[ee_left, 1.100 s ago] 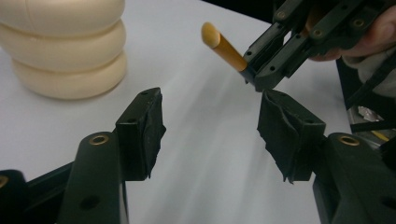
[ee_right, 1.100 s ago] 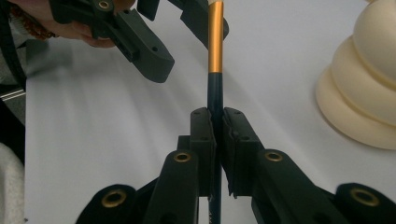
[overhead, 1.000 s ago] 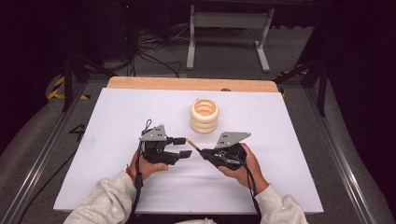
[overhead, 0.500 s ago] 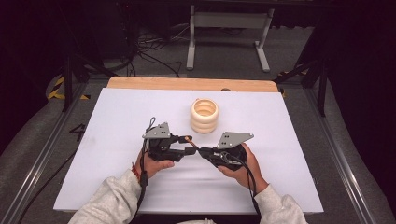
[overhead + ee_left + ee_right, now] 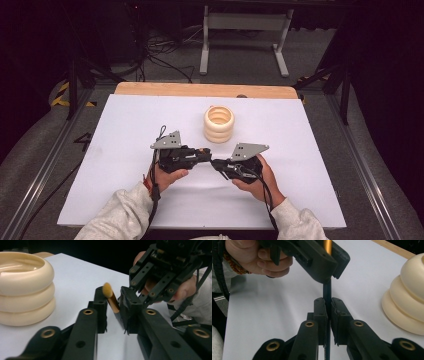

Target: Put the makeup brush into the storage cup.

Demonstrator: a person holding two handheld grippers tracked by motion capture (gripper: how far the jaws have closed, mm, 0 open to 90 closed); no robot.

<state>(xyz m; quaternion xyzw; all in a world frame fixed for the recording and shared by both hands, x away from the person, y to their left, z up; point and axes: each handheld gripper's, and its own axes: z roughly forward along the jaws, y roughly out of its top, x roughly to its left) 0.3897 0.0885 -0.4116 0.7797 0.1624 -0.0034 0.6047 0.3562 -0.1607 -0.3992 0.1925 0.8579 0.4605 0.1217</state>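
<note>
A thin stick [image 5: 111, 300] with a golden-tan end and a black shaft [image 5: 327, 291] spans the two grippers near the table's front middle. My left gripper [image 5: 205, 154] is shut on the tan end, whose rounded tip pokes up between the jaws in the left gripper view [image 5: 113, 293]. My right gripper [image 5: 217, 163] is shut on the black shaft, which runs upright between its pads in the right gripper view [image 5: 327, 301]. The two grippers' tips nearly touch. A stack of three cream rings [image 5: 219, 124] stands just beyond them.
A white sheet [image 5: 125, 130] covers the table, with a wooden strip [image 5: 205, 90] along the far edge. On the floor behind stand a metal frame [image 5: 245, 30] and loose cables [image 5: 160, 60]. Bare sheet lies to the left and right of the hands.
My left gripper has slid right towards the right gripper, so the gap between their tips has closed. The ring stack has not moved.
</note>
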